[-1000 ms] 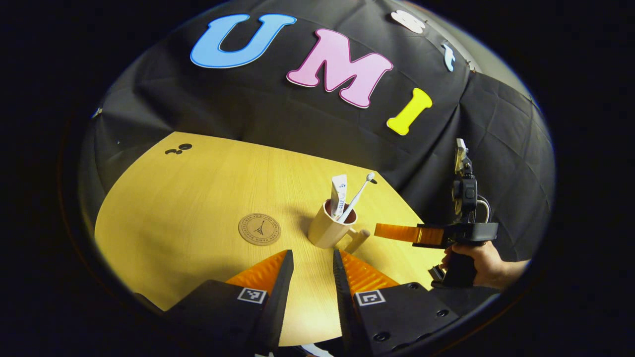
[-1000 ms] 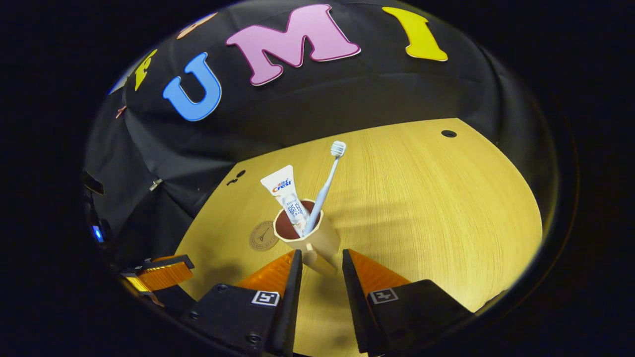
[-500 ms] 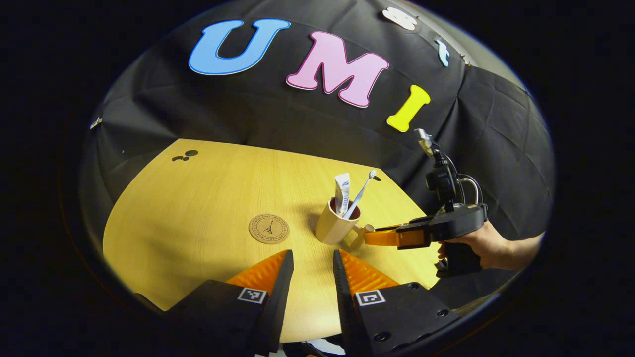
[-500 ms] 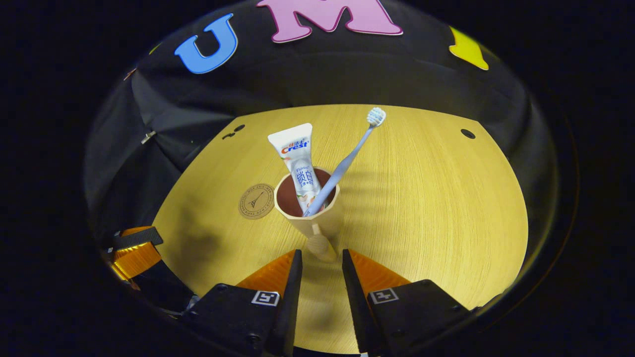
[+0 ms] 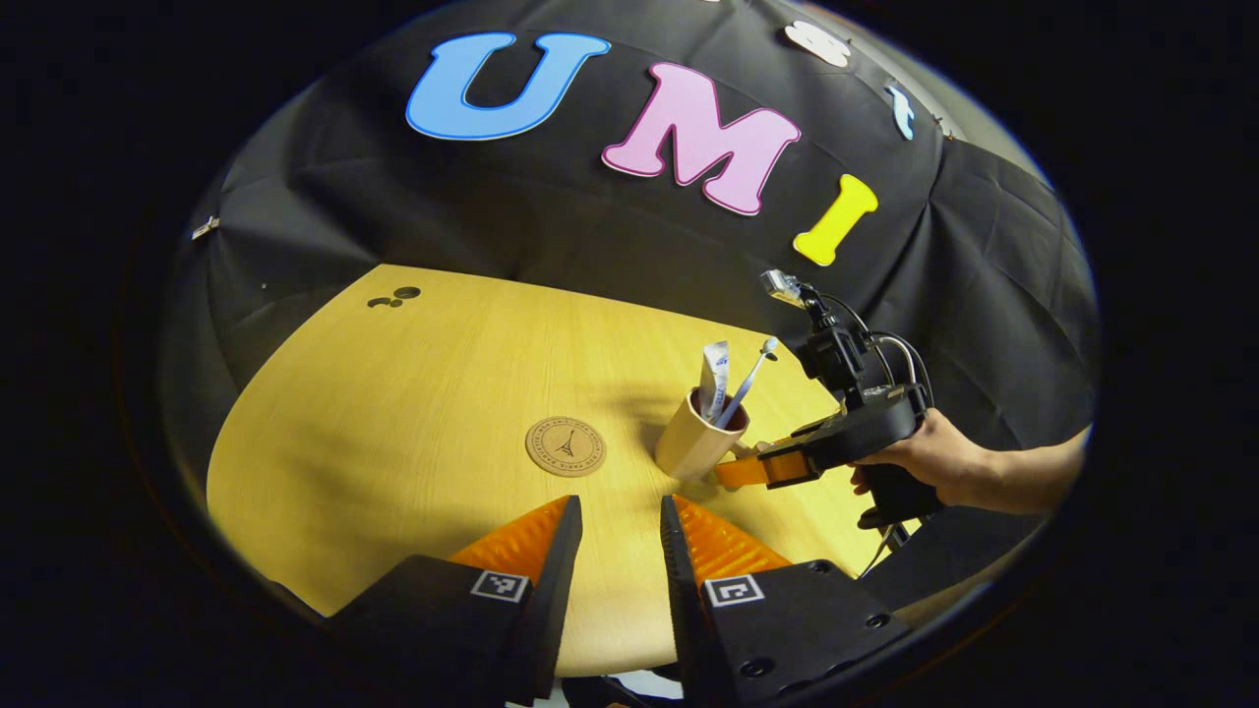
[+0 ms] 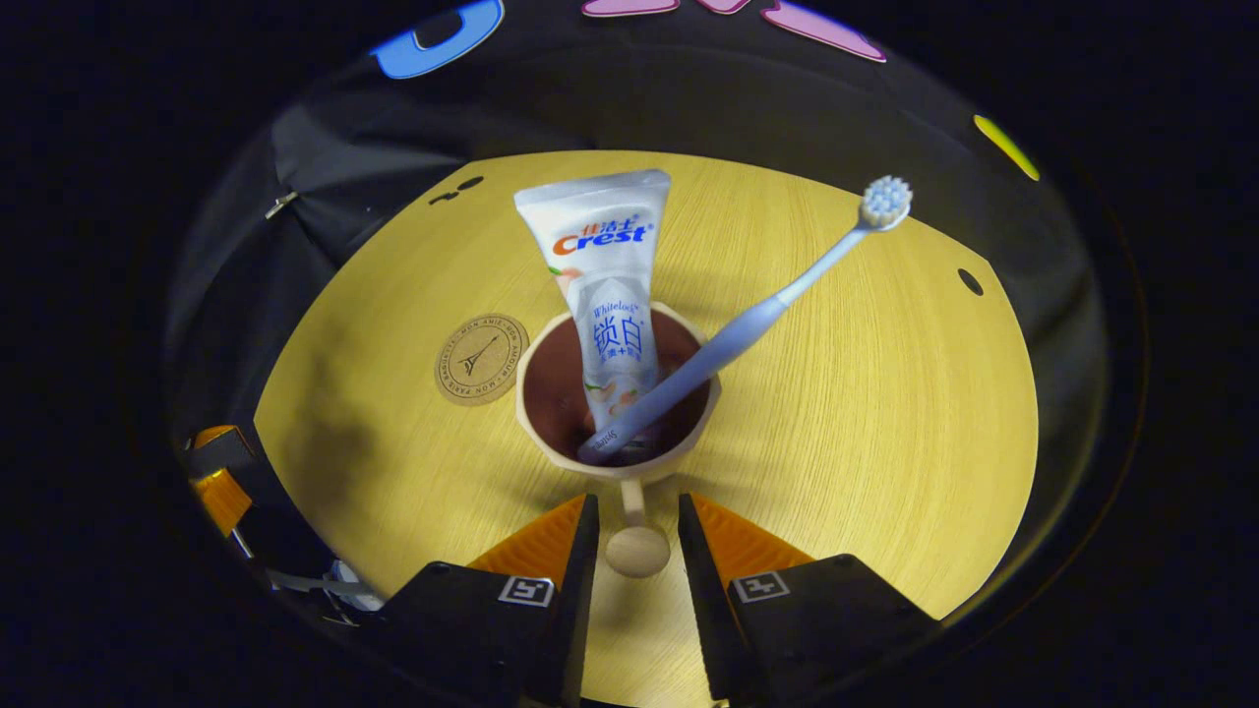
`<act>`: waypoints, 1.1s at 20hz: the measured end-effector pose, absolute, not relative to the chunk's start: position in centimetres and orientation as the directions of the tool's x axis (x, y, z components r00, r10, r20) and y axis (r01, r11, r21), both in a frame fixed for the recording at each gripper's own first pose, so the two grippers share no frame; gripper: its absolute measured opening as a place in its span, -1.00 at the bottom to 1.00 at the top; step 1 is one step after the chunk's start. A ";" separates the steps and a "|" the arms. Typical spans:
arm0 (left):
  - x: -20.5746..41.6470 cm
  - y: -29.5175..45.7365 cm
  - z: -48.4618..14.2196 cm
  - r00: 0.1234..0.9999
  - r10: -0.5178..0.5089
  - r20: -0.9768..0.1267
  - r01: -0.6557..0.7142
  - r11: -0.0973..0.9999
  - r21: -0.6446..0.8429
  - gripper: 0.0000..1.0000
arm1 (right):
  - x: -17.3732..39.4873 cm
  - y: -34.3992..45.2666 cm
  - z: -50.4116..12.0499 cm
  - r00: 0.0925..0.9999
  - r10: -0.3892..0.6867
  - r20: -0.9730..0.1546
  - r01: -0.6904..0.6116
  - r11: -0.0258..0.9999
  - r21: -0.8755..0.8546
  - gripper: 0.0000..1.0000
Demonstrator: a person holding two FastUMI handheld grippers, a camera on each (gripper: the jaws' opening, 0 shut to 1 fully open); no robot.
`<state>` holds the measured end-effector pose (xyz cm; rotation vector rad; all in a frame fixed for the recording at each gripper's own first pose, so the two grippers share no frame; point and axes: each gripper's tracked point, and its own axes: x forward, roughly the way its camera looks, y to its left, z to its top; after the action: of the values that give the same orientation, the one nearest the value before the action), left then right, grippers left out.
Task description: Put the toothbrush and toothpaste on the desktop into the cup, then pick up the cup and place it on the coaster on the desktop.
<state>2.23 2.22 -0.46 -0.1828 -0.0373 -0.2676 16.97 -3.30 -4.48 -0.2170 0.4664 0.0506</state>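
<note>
A beige cup [image 6: 551, 447] stands upright on the wooden table, with a white toothpaste tube [image 6: 610, 285] and a pale blue toothbrush [image 6: 787, 295] leaning inside it. My right gripper [image 6: 635, 501] is open, and the cup's knobbed handle [image 6: 637, 551] lies between its fingers with a small gap on each side. The round cork coaster [image 6: 481, 358] lies bare just left of the cup. In the left gripper view, the cup [image 5: 689, 452] sits right of the coaster [image 5: 566, 446], and the right gripper [image 5: 738, 470] reaches it from the right. My left gripper [image 5: 620, 503] hovers open near the table's front edge, holding nothing.
The table [image 5: 393, 393] has cable holes at its far left [image 5: 393, 297] and, in the right gripper view, far right [image 6: 970, 281]. A hand [image 5: 925, 462] holds the right gripper. The black cloth wall rises close behind the table.
The right gripper has moved forward and tilted down, bringing the cup's handle in between its fingers. The left gripper has shifted only slightly.
</note>
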 end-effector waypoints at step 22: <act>2.3 7.2 -2.6 0.978 -0.202 0.048 0.207 0.955 -0.213 0.02 | 19.0 -3.0 -5.8 0.802 -0.105 -0.588 -0.115 0.939 -0.325 -0.36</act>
<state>2.26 7.17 -2.62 -0.2194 -0.0257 -0.2078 19.03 -3.00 -5.79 -0.3578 0.6439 0.0054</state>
